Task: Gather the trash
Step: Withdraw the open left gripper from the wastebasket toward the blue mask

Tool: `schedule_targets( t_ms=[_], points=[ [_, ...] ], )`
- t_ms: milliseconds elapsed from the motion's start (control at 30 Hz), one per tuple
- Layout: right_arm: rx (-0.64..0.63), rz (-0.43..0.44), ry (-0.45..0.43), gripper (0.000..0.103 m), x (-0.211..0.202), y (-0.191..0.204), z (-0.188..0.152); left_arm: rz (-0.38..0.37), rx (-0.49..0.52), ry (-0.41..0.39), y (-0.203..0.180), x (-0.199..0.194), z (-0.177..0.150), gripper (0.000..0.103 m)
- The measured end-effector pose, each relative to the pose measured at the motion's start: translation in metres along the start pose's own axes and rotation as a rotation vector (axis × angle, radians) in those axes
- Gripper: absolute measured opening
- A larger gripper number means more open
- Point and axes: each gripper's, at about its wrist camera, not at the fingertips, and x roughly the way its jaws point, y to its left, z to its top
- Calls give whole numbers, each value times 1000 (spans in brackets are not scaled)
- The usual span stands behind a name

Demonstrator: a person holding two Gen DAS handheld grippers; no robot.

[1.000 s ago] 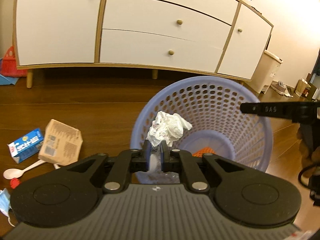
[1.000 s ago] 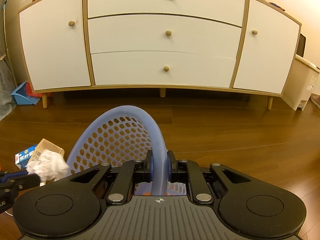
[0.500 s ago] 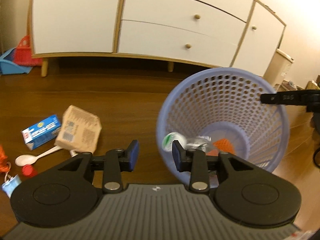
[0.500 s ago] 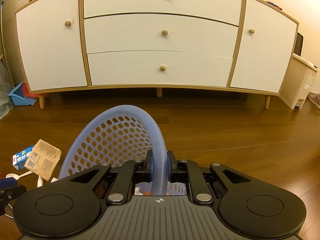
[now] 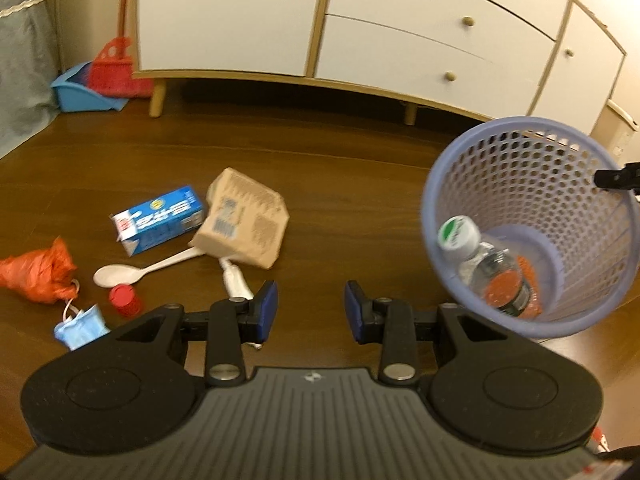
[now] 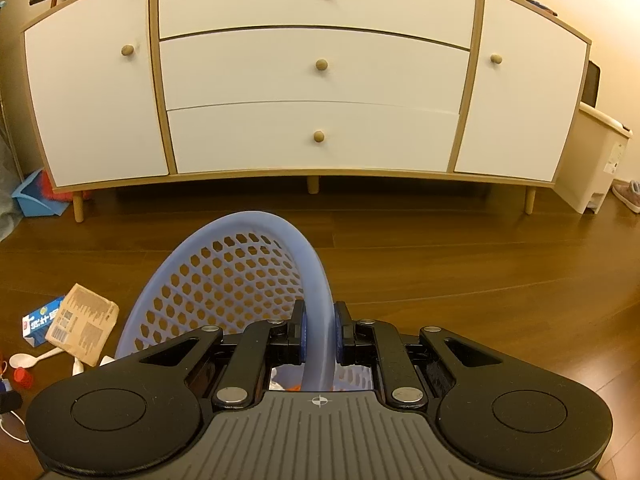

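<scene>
My left gripper (image 5: 311, 309) is open and empty above the wooden floor, left of the lilac mesh basket (image 5: 560, 320). A plastic bottle (image 5: 486, 264) lies inside the basket. Loose trash lies on the floor ahead-left: a brown carton (image 5: 244, 218), a blue milk box (image 5: 160, 220), a white spoon (image 5: 140, 270), a red cap (image 5: 126, 300), an orange bag (image 5: 38, 266), a blue face mask (image 5: 82, 326). My right gripper (image 6: 319, 334) is shut on the basket's rim (image 6: 316, 300); the brown carton (image 6: 82, 318) and the milk box (image 6: 38, 320) show at its left.
A white sideboard (image 6: 316, 80) on wooden legs spans the back wall. A blue dustpan with a red brush (image 5: 100, 80) stands at its left end, a beige bin (image 6: 596, 168) at its right. A white tube (image 5: 236, 278) lies near my left fingers.
My left gripper let go of the crumpled white tissue over the basket, opened, and swung left toward the floor trash. The right gripper kept its hold on the basket rim.
</scene>
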Motion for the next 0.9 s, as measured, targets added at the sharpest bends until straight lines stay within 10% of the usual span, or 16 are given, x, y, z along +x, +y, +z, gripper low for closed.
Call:
schedule_targets(
  t_ms=[900],
  points=[
    [-31,-30,-91,9,11,16,0,144,-72,101,53,38,-48,38]
  ],
)
